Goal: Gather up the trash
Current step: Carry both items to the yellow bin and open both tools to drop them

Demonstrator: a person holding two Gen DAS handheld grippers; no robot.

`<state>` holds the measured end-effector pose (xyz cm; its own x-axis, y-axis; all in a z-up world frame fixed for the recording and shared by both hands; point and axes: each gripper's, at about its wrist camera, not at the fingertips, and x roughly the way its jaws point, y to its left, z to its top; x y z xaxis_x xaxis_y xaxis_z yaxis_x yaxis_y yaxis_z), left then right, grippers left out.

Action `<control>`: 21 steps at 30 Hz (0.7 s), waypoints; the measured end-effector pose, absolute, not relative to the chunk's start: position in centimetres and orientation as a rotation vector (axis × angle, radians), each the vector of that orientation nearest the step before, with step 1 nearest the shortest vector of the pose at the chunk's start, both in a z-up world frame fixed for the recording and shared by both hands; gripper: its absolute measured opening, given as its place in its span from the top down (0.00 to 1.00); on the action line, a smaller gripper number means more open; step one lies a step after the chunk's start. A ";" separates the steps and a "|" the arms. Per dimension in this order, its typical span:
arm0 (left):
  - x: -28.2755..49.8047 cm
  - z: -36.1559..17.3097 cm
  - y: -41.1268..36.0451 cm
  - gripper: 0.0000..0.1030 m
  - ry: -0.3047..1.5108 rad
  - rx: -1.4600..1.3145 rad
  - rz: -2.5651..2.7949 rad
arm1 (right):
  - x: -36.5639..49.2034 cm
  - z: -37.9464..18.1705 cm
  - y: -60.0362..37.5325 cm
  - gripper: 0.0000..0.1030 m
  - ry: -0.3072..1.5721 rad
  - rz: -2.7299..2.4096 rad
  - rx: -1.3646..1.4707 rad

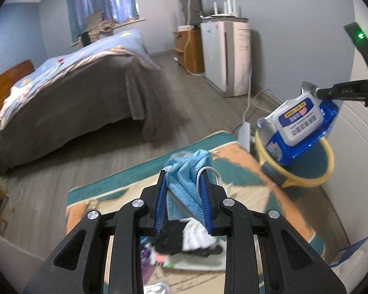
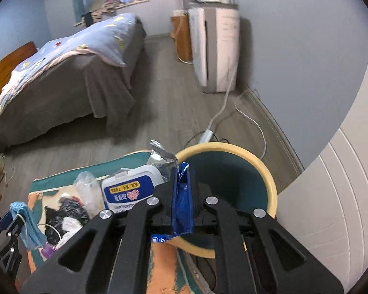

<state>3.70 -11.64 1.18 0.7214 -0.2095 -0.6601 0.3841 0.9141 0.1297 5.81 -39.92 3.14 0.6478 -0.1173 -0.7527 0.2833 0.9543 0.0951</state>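
The wipes pack (image 2: 127, 191) lid reads "CLEANING WIPES" under Chinese characters, seen inverted.

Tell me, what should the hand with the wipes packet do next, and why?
Probably open the right gripper and let go. It is clamped on the blue wipes packet, which hangs at the rim of the yellow bin, partly over its opening, so the packet should drop inside. The left gripper, holding a blue face mask, could follow.
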 end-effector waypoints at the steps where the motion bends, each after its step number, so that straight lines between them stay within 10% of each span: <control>1: 4.1 1.1 -12.5 0.74 0.695 0.266 -0.348 | 6.1 2.7 -40.7 0.94 0.844 -0.241 0.216; 21: 10.4 -2.8 -28.2 0.73 0.779 0.281 -0.590 | 5.5 -3.2 -48.2 0.93 0.994 -0.593 0.158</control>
<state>10.37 -28.23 -2.79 0.5618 -0.3934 -0.7277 0.5940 0.8041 0.0239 5.52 -48.22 -3.21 0.4032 -0.3970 -0.8245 0.5365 0.8325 -0.1384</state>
